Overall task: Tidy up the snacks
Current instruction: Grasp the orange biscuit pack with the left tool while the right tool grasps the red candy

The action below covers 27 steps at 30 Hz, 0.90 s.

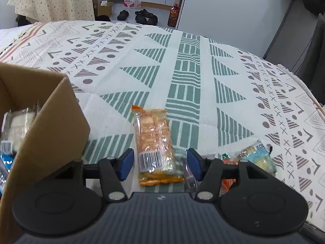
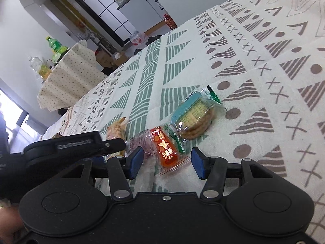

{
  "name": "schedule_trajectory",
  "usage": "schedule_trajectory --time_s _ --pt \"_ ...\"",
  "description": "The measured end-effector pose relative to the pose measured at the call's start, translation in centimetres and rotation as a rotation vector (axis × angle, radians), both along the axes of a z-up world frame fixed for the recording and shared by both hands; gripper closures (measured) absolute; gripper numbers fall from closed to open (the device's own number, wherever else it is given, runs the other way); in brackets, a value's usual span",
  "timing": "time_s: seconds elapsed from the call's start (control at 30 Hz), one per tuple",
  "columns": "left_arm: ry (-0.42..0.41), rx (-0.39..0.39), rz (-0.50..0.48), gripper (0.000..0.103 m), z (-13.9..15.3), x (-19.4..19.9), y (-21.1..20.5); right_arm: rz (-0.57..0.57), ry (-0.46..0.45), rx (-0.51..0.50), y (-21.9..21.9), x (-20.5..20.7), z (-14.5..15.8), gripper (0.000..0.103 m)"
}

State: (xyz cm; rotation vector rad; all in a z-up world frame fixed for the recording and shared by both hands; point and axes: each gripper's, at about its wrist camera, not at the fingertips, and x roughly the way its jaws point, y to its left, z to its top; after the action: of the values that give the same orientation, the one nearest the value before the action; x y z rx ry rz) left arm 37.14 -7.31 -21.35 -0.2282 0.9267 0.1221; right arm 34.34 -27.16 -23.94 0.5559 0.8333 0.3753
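Orange snack pack lengthwise, barcode end nearest.

Home w/ patterned tablecloth, shoes on floor (drink bottles nearby)

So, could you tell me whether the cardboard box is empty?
Not empty: the open cardboard box already holds wrapped snacks, visible inside in the left view.

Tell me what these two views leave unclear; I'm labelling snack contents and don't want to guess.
- Cardboard box, left wrist view: its contents are cut off by the left edge and hidden behind its wall.
- Small packets right of the left claw: partly hidden behind its finger.
- Orange packet: print too blurred to read.
- Purple packet, right wrist view: partly hidden by the other claw's black arm.
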Motion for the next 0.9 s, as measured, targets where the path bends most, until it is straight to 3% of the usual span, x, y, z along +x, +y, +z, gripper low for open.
schedule_trajectory --time_s 0.1,0.2,0.27,0.37,0.5,0.7,0.9 --pt "0.016 0.011 0.013 0.046 -0.3 0.2 0.2 0.0 -0.015 0.003 0.1 0.4 -0.1 0.051" --pt "0.025 0.014 0.017 0.054 -0.6 0.0 0.4 -0.002 -0.039 -0.023 0.3 0.5 0.0 0.052" --pt "0.037 0.022 0.012 0.064 -0.7 -0.3 0.3 0.007 -0.039 -0.029 0.6 0.6 -0.1 0.052" --pt "0.042 0.035 -0.003 0.066 -0.7 -0.8 -0.1 0.026 -0.041 -0.058 1.0 0.6 -0.1 0.052" --pt "0.039 0.056 -0.023 0.069 -0.6 -2.0 -0.6 0.055 -0.028 -0.103 1.6 0.3 0.0 0.069" --pt "0.036 0.042 -0.023 0.07 0.6 -4.1 -0.5 0.083 -0.011 -0.137 2.2 -0.6 0.7 0.082" --pt "0.005 0.024 -0.035 0.07 2.7 -6.1 -0.1 0.071 -0.006 -0.144 1.9 -2.0 1.6 0.084"
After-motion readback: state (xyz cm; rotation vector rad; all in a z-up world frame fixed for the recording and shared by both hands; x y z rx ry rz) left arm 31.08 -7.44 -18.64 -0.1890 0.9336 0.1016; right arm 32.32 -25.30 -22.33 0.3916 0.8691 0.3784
